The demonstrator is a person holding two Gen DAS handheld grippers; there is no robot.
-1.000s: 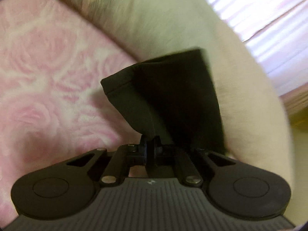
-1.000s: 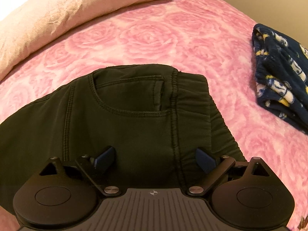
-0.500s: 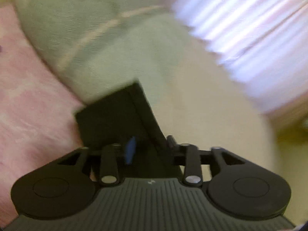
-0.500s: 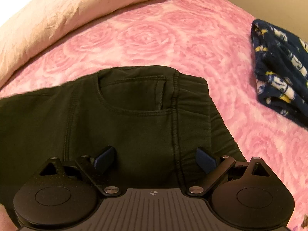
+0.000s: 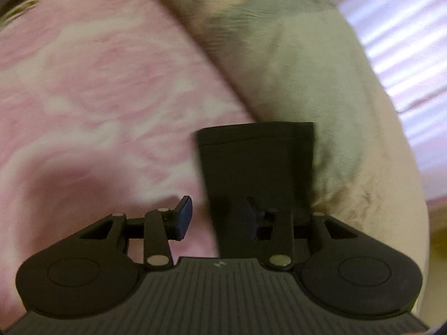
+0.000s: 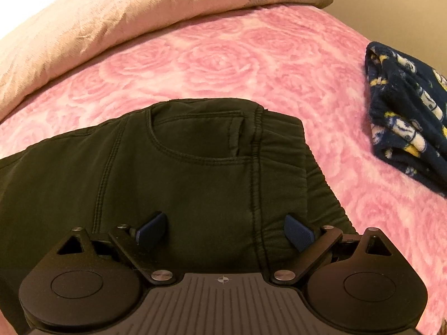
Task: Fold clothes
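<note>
Dark trousers (image 6: pixel 195 173) lie flat on the pink rose bedspread (image 6: pixel 223 61), waistband and pocket facing the right wrist camera. My right gripper (image 6: pixel 226 231) hovers open just above the waist area, with the cloth under both blue pads and nothing pinched. In the left wrist view, the hemmed end of a trouser leg (image 5: pixel 257 167) stands in front of my left gripper (image 5: pixel 216 216). Its jaws are apart. The left pad (image 5: pixel 183 219) is free, and the cloth covers part of the right finger. This view is blurred.
A folded navy patterned garment (image 6: pixel 405 128) lies at the right on the bedspread (image 5: pixel 83 83). A beige and grey duvet (image 6: pixel 139 14) runs along the far side, also close behind the leg end (image 5: pixel 307 69). A bright curtain (image 5: pixel 405 42) is beyond.
My left gripper was shut on the trouser leg end and has since opened, swinging as it did. The right gripper has stayed open over the waist; the trousers there shifted slightly.
</note>
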